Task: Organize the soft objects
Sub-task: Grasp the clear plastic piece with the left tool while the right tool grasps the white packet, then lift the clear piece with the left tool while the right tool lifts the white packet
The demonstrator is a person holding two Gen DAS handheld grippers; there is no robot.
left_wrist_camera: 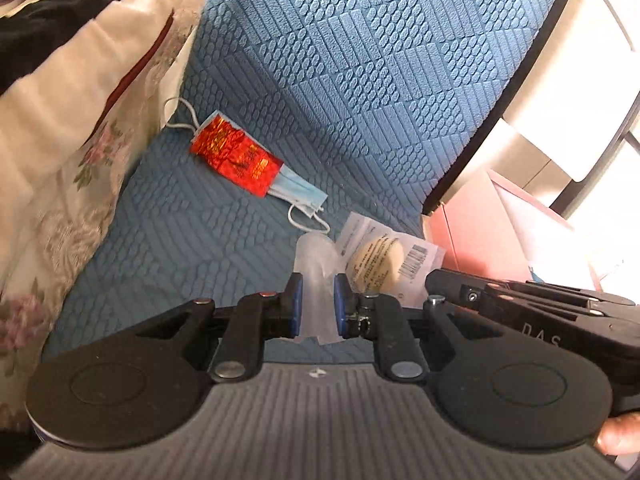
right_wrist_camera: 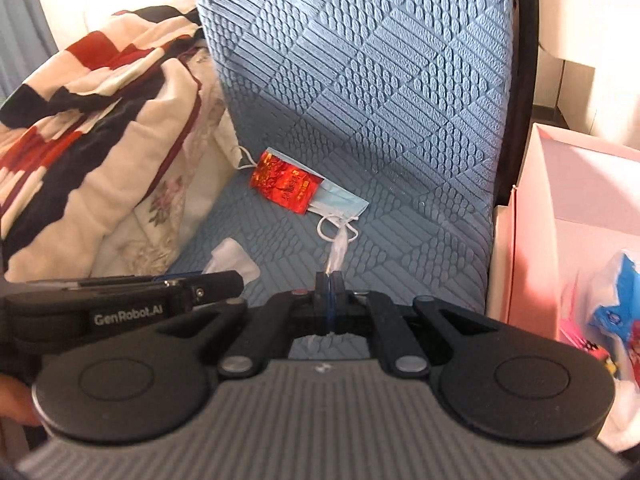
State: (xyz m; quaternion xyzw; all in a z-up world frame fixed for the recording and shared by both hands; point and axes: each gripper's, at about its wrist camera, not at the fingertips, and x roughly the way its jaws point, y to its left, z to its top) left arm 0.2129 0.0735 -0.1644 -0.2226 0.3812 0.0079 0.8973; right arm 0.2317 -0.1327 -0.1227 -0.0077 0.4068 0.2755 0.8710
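My left gripper (left_wrist_camera: 318,300) is shut on a translucent plastic piece (left_wrist_camera: 314,258) that stands up between its blue pads, low over the blue quilted seat (left_wrist_camera: 180,240). My right gripper (right_wrist_camera: 330,280) is shut on a thin edge of clear plastic film (right_wrist_camera: 339,246); in the left wrist view this is a clear packet holding a round beige sponge (left_wrist_camera: 374,260), with the right gripper's body (left_wrist_camera: 520,304) behind it. A red foil packet (left_wrist_camera: 236,156) lies on a blue face mask (left_wrist_camera: 300,196) further back on the seat. Both also show in the right wrist view, the red packet (right_wrist_camera: 285,186) and mask (right_wrist_camera: 340,204).
A heap of floral and striped bedding (right_wrist_camera: 100,128) fills the left of the seat. The blue backrest (right_wrist_camera: 360,60) rises behind. A pink box (right_wrist_camera: 560,200) stands at the right with a blue and white bag (right_wrist_camera: 616,304) in it. The left gripper's body (right_wrist_camera: 120,304) sits at lower left.
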